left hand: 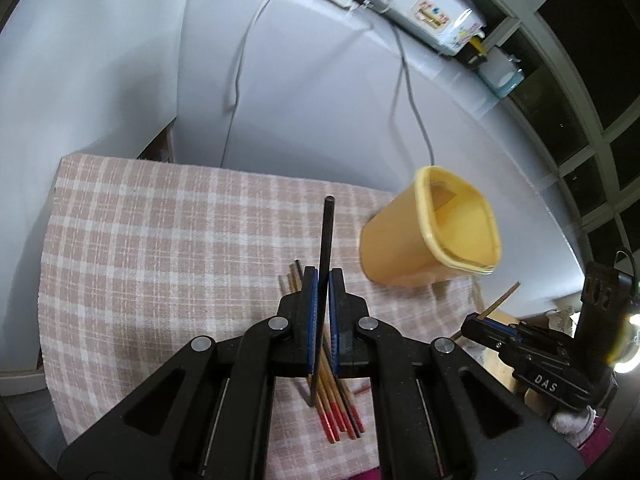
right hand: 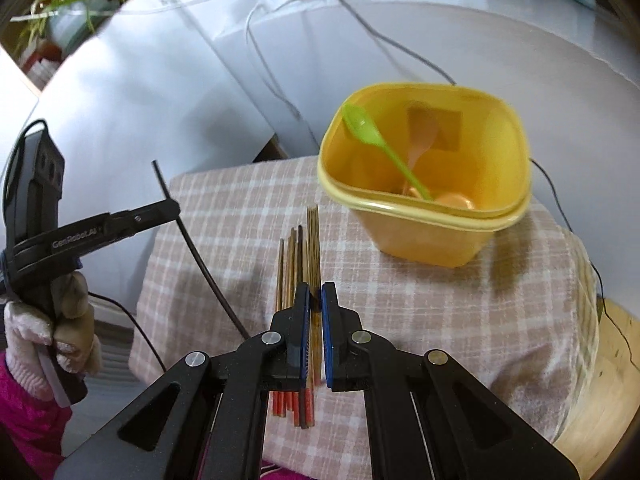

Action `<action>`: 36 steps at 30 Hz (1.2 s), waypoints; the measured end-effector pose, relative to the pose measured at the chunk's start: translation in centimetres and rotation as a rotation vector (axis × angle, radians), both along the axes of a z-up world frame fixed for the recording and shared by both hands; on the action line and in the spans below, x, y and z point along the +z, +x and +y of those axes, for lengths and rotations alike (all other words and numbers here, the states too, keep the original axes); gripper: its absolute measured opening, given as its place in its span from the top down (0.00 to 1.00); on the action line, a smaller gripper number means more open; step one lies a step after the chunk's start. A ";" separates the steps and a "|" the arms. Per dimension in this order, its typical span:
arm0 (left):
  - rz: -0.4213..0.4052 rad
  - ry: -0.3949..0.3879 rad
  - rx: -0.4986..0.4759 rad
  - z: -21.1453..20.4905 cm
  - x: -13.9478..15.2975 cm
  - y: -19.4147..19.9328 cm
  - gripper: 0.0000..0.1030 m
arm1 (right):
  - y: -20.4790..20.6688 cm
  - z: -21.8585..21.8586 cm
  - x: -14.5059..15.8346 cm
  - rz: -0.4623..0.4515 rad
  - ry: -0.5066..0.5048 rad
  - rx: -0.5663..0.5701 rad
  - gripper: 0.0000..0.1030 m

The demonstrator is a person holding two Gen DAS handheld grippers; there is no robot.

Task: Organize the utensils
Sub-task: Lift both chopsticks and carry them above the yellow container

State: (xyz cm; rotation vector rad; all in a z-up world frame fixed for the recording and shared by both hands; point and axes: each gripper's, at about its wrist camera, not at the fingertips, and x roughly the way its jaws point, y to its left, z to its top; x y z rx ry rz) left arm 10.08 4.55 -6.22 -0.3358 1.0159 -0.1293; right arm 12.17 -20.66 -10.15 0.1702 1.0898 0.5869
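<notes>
The left gripper [left hand: 323, 312] pinches a thin black chopstick [left hand: 325, 276]. The right gripper [right hand: 315, 320] pinches a brown wooden chopstick [right hand: 314, 256] above the red-tipped wooden chopsticks [right hand: 289, 276] lying on the pink checked tablecloth [right hand: 420, 312]. Farther right stands the yellow plastic container [right hand: 424, 236] holding a green plastic spoon [right hand: 376, 140].

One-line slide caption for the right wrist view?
Right gripper clamps a brown wooden chopstick before the yellow plastic tub.
</notes>
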 end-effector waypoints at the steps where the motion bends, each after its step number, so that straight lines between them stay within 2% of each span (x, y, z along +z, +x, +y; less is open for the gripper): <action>1: -0.008 -0.001 -0.003 -0.1 0.4 -0.1 0.97 | 0.0 -0.4 0.3 -0.004 0.005 -0.008 0.96; 9: -0.058 -0.030 -0.020 -1.0 2.7 -0.6 0.97 | -0.4 -3.4 2.1 -0.040 0.050 -0.077 0.96; 23: -0.126 -0.048 -0.056 -2.0 5.6 -0.7 0.97 | -1.0 -6.0 5.2 -0.084 0.117 -0.134 0.96; 36: -0.262 -0.093 -0.057 -1.6 11.2 -1.6 0.97 | -1.2 -9.2 9.0 -0.143 0.204 -0.204 0.96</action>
